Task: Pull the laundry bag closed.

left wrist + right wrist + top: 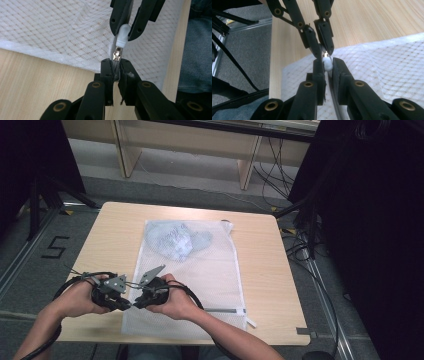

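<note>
lying flat on the wooden table [100,240], white mesh laundry bag [210,270] with blue garment [175,240] inside at the far end. at its near left corner, left gripper [114,71] clamping the zipper tape [115,65], right gripper [327,65] pinching the white zipper pull [327,63].

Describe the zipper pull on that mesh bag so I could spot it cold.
Start at the white mesh laundry bag lying on the wooden table, then go to its near left corner, where the two tools meet. The zipper pull is a small white plastic tab on a metal slider, pinched by the right tool; the left tool clamps the grey zipper tape beside it.
</note>
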The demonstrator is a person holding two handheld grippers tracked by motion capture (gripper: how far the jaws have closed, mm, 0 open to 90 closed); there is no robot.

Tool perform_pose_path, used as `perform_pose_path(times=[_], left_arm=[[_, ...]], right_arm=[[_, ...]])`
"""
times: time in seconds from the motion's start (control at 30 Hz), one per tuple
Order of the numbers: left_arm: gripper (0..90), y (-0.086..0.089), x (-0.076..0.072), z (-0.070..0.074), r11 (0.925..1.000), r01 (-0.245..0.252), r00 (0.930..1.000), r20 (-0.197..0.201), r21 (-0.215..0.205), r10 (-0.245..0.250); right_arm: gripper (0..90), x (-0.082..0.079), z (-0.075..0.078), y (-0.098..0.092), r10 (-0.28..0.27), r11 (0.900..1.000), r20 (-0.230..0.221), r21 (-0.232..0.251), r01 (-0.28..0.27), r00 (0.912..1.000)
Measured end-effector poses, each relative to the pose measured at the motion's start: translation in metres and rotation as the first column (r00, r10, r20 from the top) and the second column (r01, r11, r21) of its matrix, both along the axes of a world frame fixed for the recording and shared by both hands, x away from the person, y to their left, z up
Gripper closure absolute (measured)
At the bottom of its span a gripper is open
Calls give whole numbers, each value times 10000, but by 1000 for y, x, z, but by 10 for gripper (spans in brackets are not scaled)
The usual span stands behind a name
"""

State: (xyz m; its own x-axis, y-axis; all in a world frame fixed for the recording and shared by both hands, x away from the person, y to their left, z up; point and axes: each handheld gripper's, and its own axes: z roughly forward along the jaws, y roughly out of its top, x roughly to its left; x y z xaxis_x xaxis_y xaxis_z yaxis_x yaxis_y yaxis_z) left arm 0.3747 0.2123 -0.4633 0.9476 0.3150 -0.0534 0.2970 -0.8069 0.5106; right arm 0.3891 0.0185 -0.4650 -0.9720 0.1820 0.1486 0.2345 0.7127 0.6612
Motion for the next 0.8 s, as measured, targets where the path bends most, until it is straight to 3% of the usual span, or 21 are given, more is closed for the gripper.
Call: perform_pose_path(times=[0.07, 0.1, 0.13, 0.37, 0.4, 0.43, 0.47, 0.5, 0.57, 0.6, 0.67, 0.7, 0.77, 0.8], left_arm=[[819, 0, 0, 0, 10000, -2, 10000, 3, 5, 2], [820, 0, 0, 0, 10000, 25, 10000, 11, 27, -25], [820, 0, 1, 0, 9999, 87, 9999, 51, 51, -87], [822, 3, 1, -2, 10000, -4, 10000, 4, 84, 4], [822, 3, 1, -2, 10000, 6, 10000, 19, 88, -7], [822, 2, 2, -3, 10000, -35, 10000, -17, 73, 35], [823, 2, 2, -3, 10000, -21, 10000, -24, 25, 21], [823, 1, 1, -3, 10000, -41, 10000, -41, -10, 41], [823, 0, 1, -2, 10000, -7, 10000, -51, 79, 7], [823, 0, 1, -2, 10000, -7, 10000, -51, 79, 7], [824, 1, 1, -2, 10000, 9, 10000, 27, 23, -9], [824, 2, 1, -2, 10000, -10, 10000, -8, 24, 10], [825, 2, 1, -2, 10000, 23, 10000, 6, 10, -23], [826, 1, 1, -2, 10000, 40, 10000, 29, 55, -40]], right_arm=[[822, 1, 0, -2, 36, 10000, 121, -38, -36, 9999], [822, 0, 0, -3, -52, 10000, -62, -30, 52, 10000], [822, 1, 0, -5, 36, 10000, 121, -77, -35, 9999], [822, 2, -2, -18, -192, 9996, -82, -230, 190, 9998], [822, 4, -2, -20, -153, 9996, 108, -238, 156, 9998], [822, 3, -2, -22, -311, 9986, -33, -432, 309, 9995], [822, 3, -2, -23, -269, 9994, -112, -212, 266, 9996], [822, 5, -3, -24, -132, 9993, 163, -347, 138, 9998], [821, 2, -2, -25, -219, 9994, -97, -287, 216, 9997], [821, 4, -2, -26, -129, 9991, 167, -394, 136, 9998], [822, 2, -1, -28, -246, 9991, -78, -333, 244, 9997], [821, 3, -1, -30, -250, 9987, 88, -441, 254, 9996], [821, 3, -2, -33, -239, 9994, -48, -261, 238, 9997], [822, 4, -1, -35, -298, 9983, 38, -493, 299, 9995]])
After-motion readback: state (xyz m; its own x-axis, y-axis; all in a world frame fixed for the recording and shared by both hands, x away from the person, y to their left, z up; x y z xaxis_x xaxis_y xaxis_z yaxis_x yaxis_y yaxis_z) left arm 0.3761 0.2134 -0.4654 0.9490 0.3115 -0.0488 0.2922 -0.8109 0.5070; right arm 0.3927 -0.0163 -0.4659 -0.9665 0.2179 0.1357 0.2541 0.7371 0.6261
